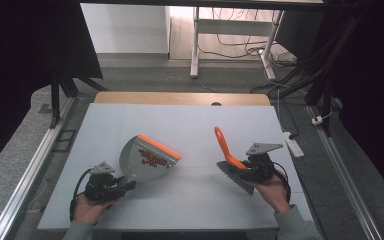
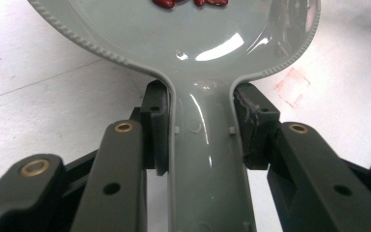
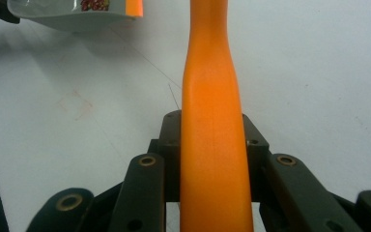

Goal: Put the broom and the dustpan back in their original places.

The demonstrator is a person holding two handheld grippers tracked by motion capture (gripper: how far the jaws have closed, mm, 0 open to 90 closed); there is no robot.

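A grey dustpan with an orange front lip lies on the white table, red beans heaped inside it. My left gripper is shut on the dustpan's grey handle, with both pads pressed on its sides. The pan and its red beans spread out ahead of the jaws. My right gripper is shut on a small brush with an orange handle and grey bristles. That orange handle runs straight up between the jaws. The dustpan also sits far left in the right gripper view.
The white table top has a wooden strip along its far edge. A white power strip lies off the right edge. Metal frame rails run along both sides. A faint red mark is on the table by the dustpan.
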